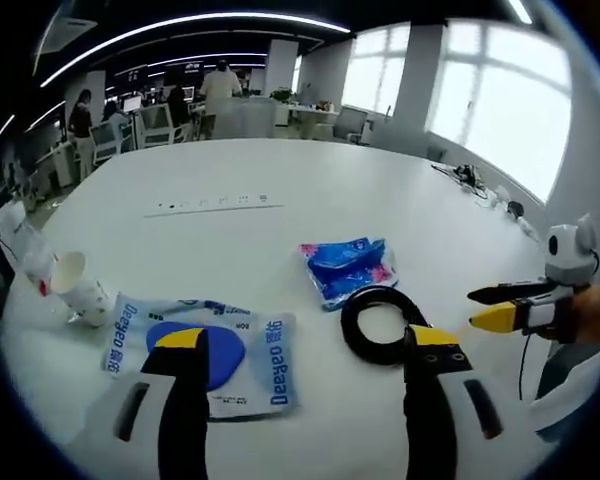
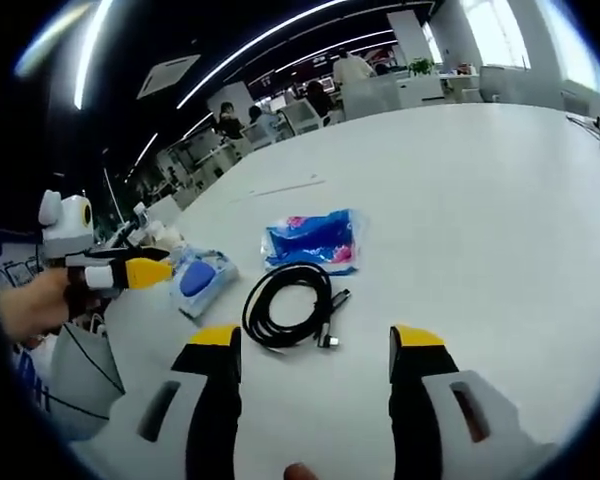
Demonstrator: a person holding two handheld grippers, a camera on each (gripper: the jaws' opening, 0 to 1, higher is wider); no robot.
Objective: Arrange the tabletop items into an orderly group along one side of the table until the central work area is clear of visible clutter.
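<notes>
On the white table (image 1: 310, 185) a coiled black cable (image 1: 365, 345) lies just beyond my left gripper (image 1: 308, 345), which is open and holds nothing. A blue tissue pack (image 1: 348, 268) sits behind the cable. A blue-and-white Deeyeo pack (image 1: 250, 360) lies flat under the left jaw, with a tipped white paper cup (image 1: 78, 288) to its left. My right gripper (image 1: 483, 307) comes in from the right. In the right gripper view, my right gripper (image 2: 315, 340) is open over bare table, just short of the cable (image 2: 288, 305), with the tissue pack (image 2: 313, 240), the Deeyeo pack (image 2: 202, 278) and my left gripper (image 2: 140, 268) beyond.
A crumpled clear bag (image 1: 20, 245) lies at the table's left edge. A row of flush sockets (image 1: 215, 205) crosses mid-table. Small dark items (image 1: 470, 178) sit at the far right edge. People stand among desks and chairs (image 1: 150, 120) beyond the table.
</notes>
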